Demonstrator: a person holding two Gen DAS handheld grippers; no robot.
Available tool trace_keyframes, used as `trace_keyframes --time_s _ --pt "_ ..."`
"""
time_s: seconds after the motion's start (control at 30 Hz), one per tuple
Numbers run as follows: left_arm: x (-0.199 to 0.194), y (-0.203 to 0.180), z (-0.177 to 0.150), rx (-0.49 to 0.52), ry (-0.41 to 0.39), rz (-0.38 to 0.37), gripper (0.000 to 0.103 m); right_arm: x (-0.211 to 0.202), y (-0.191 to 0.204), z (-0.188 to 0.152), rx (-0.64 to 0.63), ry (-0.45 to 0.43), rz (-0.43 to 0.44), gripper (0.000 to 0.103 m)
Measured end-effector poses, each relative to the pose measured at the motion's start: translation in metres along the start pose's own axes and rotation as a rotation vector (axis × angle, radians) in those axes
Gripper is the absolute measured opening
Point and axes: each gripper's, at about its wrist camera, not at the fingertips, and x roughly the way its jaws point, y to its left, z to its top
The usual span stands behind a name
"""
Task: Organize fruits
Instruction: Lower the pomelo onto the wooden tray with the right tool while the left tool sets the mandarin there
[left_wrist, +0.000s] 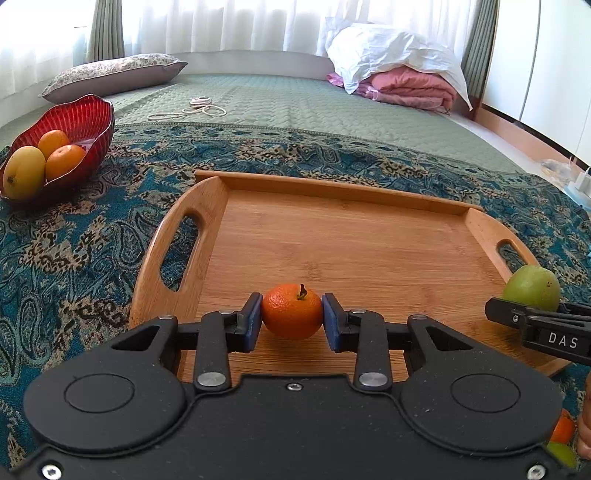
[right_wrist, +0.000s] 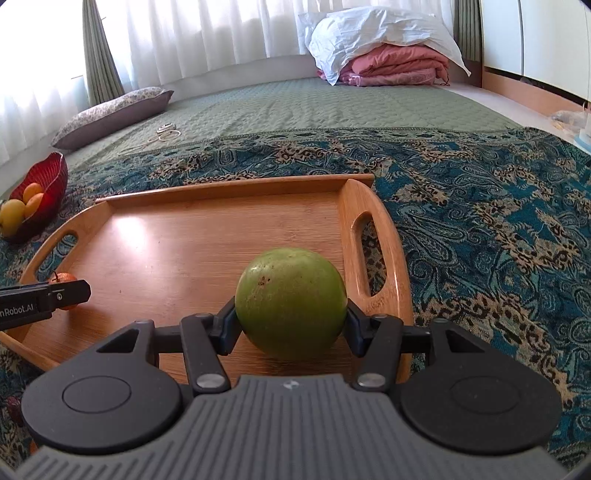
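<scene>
While over the near edge of the wooden tray (left_wrist: 332, 229): left gripper (left_wrist: 292, 317) clamped on a small orange (left_wrist: 292, 312), right gripper (right_wrist: 291, 325) clamped on a green fruit (right_wrist: 291, 302). Red bowl (left_wrist: 88, 122) with more fruit far left on the patterned cloth (left_wrist: 74, 240).

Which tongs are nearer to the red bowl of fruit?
Left. The left tongs, shut on the orange, sit on the tray's side nearest the red bowl; the right tongs, holding the green fruit, are farther away.
</scene>
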Motion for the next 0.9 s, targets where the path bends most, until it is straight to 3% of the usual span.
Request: trace_keyframes --time_s 0.9 --pt "0.001 0.001 -0.004 0.018 0.002 0.024 0.034 0.002 0.012 0.004 -0.072 0.047 -0.031 0.061"
